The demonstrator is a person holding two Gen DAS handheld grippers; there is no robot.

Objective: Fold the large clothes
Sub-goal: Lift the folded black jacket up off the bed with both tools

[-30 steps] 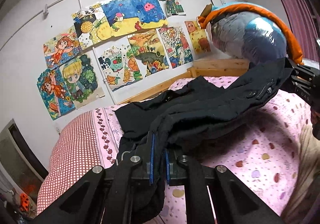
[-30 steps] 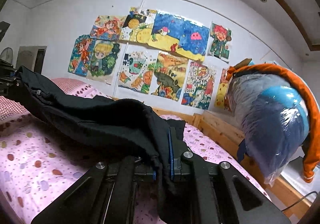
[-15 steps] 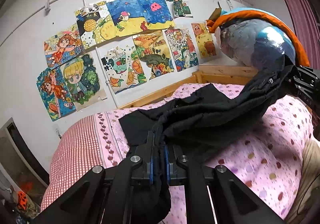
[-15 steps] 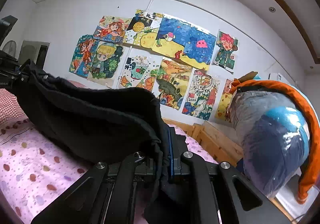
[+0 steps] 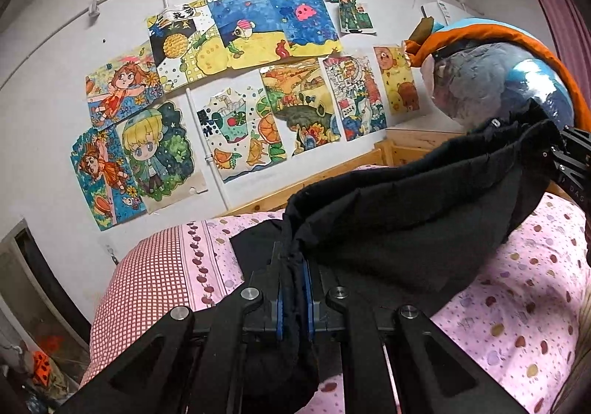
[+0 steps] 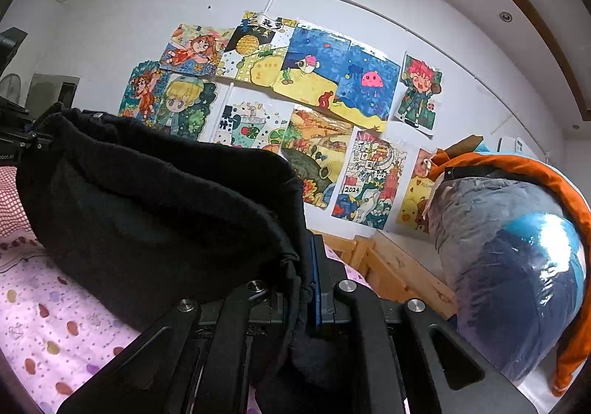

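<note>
While both tools pinch one dark cloth, the hold reads as a spread-and-lift ahead of a fold. Left gripper [image 5: 293, 284]: blue pads pressed together on a bunched edge of the black garment [image 5: 406, 214], which runs up and to the right from its jaws to the right gripper [image 5: 570, 162], seen at the far right edge with the other end of the cloth in it. The span sags between the two tools; its lower part seems to rest on the pink dotted bedsheet [image 5: 517, 303] ahead of the left tool, so I judge the garment only partly raised, held at two ends so that it hangs flat for folding. Left of the left tool lies a red checked pillow [image 5: 147, 288]. Right gripper, own view: jaws closed on a gathered hem, cloth draped over the left finger and leading leftward. Ahead and right of it sits a plastic-wrapped bundle with an orange trim [image 6: 517, 266], apart from the garment. Writing: children's drawings [image 6: 295, 99] on the wall ahead; "2024" legible on one; Chinese characters on two others, too small to read with certainty. "obot.AI" partly legible on the left tool body at the left margin of the right view.
</note>
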